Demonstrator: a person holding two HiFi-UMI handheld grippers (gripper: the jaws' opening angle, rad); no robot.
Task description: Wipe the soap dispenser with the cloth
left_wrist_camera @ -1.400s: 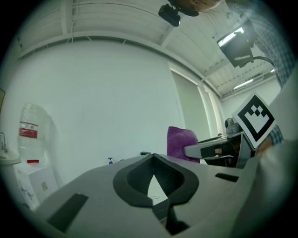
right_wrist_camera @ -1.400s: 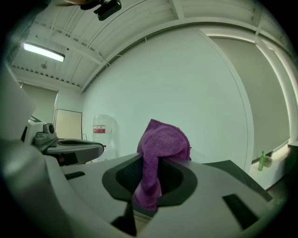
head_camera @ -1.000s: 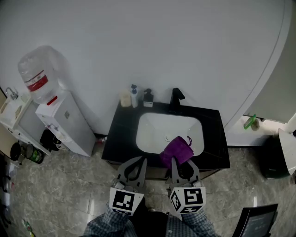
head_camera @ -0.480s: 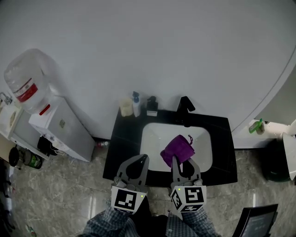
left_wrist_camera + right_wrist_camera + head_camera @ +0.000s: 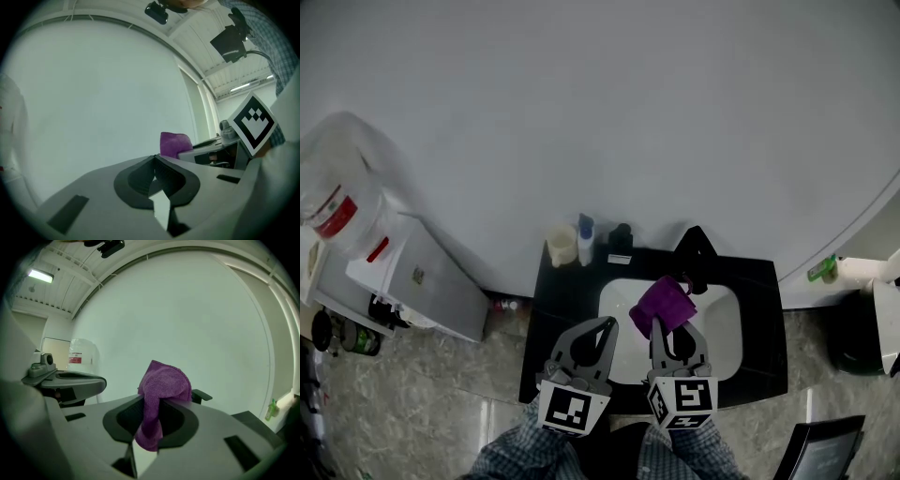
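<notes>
A white label, its print too small to be read, is borne by the dark soap dispenser (image 5: pixel 621 241), which stands at the back of the black bench (image 5: pixel 555 305) beside a white basin (image 5: pixel 717 323), seemingly against the plain white wall. A purple cloth (image 5: pixel 662 302) is clamped in the right tool (image 5: pixel 671 323). The left tool (image 5: pixel 602 325) is closed on nothing.

**Washroom corner: fixtures and surfaces**

Black bench (image 5: pixel 553 309), set against a plain white wall (image 5: pixel 600 112). White basin (image 5: pixel 722 323) sunk in the bench top; black tap (image 5: pixel 694 246) at the bench's rear edge. Left of the bench: white water cooler (image 5: pixel 412 281) carrying a clear bottle (image 5: pixel 333 187). Right of the bench: dark container (image 5: pixel 853 337). Around the bench: glossy grey marbled floor tiles (image 5: pixel 441 394). Overhead: lit strip lamp (image 5: pixel 40 275).
</notes>
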